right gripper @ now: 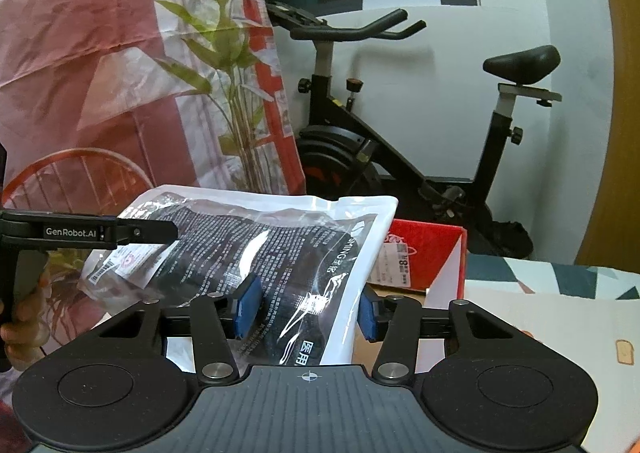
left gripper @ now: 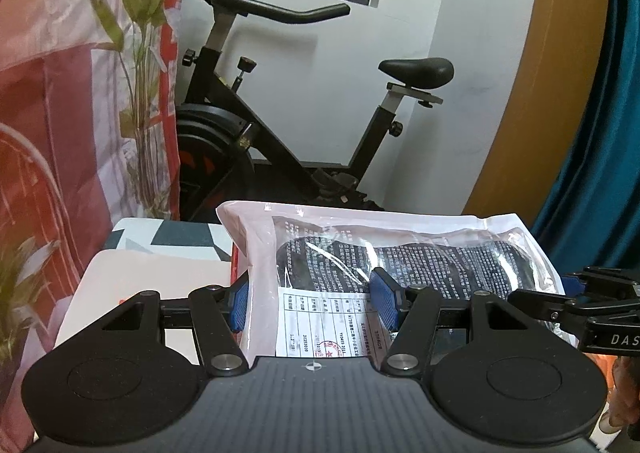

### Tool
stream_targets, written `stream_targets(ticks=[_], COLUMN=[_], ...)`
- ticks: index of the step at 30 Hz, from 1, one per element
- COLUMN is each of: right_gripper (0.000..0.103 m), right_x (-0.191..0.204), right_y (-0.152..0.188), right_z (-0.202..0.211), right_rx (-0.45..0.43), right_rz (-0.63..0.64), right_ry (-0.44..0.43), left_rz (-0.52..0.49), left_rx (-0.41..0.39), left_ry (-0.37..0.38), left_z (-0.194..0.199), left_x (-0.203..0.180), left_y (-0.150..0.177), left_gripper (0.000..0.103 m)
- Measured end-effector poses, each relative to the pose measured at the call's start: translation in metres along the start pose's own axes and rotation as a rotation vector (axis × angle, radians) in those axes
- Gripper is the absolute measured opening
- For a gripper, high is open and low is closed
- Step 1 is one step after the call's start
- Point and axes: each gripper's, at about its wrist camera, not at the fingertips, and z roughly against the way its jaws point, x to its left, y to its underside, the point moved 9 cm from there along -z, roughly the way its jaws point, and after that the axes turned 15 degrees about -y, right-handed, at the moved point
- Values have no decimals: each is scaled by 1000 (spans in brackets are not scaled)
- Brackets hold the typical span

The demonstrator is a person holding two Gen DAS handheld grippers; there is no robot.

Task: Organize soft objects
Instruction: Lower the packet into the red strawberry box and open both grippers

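Note:
A soft plastic package (left gripper: 360,253) with dark padded contents and a white printed label hangs in the air between both grippers. My left gripper (left gripper: 310,303) has its blue pads pressed on the package's left part, label end toward the camera. In the right wrist view the same package (right gripper: 288,253) sits between the blue pads of my right gripper (right gripper: 306,313), which squeeze its white-edged end. The right gripper (left gripper: 576,289) shows at the far right of the left wrist view, and the left gripper (right gripper: 156,233) reaches in side-on at the left of the right wrist view.
A black exercise bike (left gripper: 304,125) stands against the white wall behind. A red floral plastic sheet (left gripper: 80,93) hangs on the left. Below are an open red cardboard box (right gripper: 424,253), a pale board (left gripper: 152,277) and a patterned cloth (right gripper: 560,281). A hand (right gripper: 24,317) holds the left gripper's handle.

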Motion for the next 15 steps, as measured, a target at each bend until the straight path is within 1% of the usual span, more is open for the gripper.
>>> stream_targets(ticks=[15], right_gripper=[43], right_x=[-49], right_y=[-2], right_z=[-34], right_rx=[14], right_rz=[-37], right_ry=[7], left_rz=[-39], left_rx=[37], left_ry=[-4], left_z=[-50], left_x=[-11], left_y=[-8], left_gripper=[63])
